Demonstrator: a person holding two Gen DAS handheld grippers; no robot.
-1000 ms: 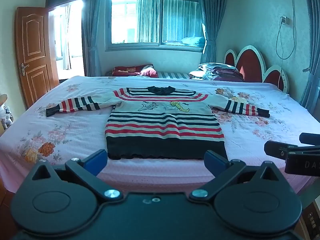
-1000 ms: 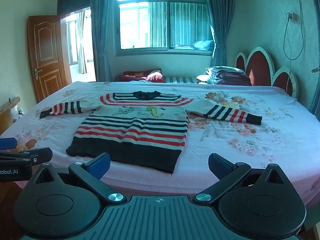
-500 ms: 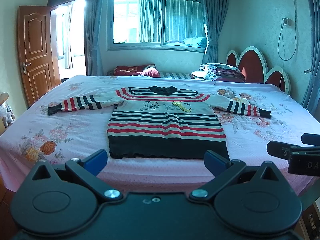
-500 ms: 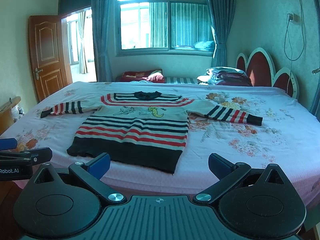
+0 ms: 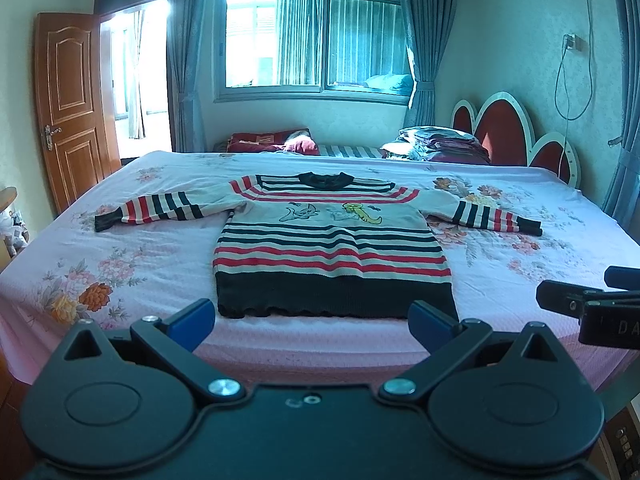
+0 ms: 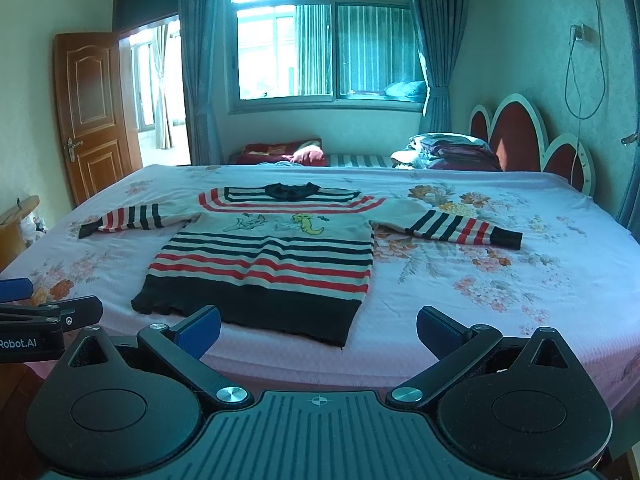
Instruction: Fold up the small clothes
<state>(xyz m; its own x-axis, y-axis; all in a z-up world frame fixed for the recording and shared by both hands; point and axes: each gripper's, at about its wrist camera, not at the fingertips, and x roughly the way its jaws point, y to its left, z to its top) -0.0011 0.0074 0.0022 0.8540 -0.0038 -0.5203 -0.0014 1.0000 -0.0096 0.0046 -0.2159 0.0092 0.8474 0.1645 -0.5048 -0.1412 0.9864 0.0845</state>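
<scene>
A small striped sweater (image 5: 332, 248) in red, black and cream lies flat on the pink floral bed (image 5: 120, 264), sleeves spread out, black hem nearest me. It also shows in the right wrist view (image 6: 264, 260). My left gripper (image 5: 310, 322) is open and empty, just short of the hem at the bed's near edge. My right gripper (image 6: 318, 330) is open and empty, near the hem's right corner. The right gripper shows at the right edge of the left wrist view (image 5: 592, 304); the left gripper shows at the left edge of the right wrist view (image 6: 44, 312).
Folded clothes (image 5: 436, 144) are stacked by the red and white headboard (image 5: 516, 136) at the far right. A dark red pillow (image 5: 276, 142) lies at the bed's far side. An open wooden door (image 5: 68, 104) stands at the left.
Both grippers have moved slightly forward toward the bed; the sweater looks a little nearer. Both stay open.
</scene>
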